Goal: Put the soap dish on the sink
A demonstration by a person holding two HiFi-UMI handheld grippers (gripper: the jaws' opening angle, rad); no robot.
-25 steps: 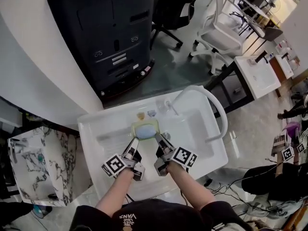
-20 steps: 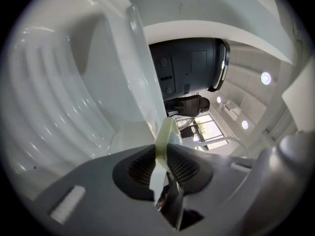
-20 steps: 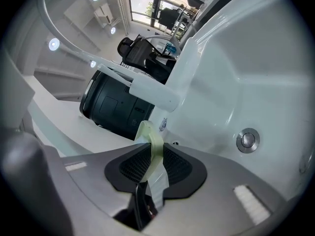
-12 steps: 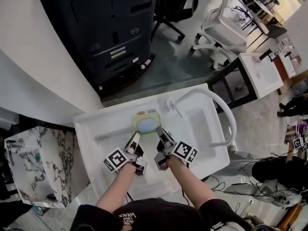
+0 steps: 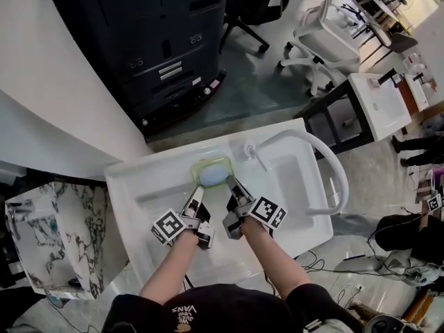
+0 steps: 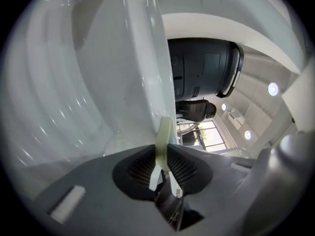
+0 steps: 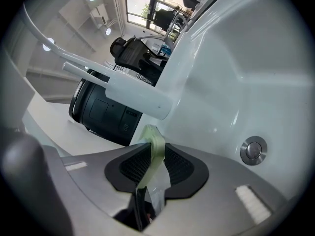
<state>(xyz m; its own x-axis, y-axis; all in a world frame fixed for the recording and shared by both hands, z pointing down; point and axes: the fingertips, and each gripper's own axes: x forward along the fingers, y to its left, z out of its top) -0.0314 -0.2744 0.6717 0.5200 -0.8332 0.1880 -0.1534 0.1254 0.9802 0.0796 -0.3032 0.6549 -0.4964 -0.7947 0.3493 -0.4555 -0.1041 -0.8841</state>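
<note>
Grey office floor surrounds a white sink (image 5: 125, 186) that stands in front of a big dark printer (image 5: 159, 40). White chairs (image 5: 326, 40) are further back on the right, and a box with a marble pattern (image 5: 48, 234) is just beside the sink on the left. A curved white tap (image 5: 305, 148) rises from the back rim of the sink, and a round metal drain (image 7: 253, 150) shows in the basin.

The soap dish (image 5: 211, 172) is pale green and carries a light blue soap (image 5: 212, 175). It is at the back rim of the sink, a little to the left of the foot of the tap. I cannot tell if it already touches the rim.

The left gripper (image 5: 195, 194) holds the dish at its left edge, and its fingers (image 6: 140, 168) are clenched on the thin green wall. The right gripper (image 5: 232, 189) holds the right edge in the same way, with its fingers (image 7: 182, 168) pressed on the green wall from both sides. Both grippers reach over the basin towards the back.
</note>
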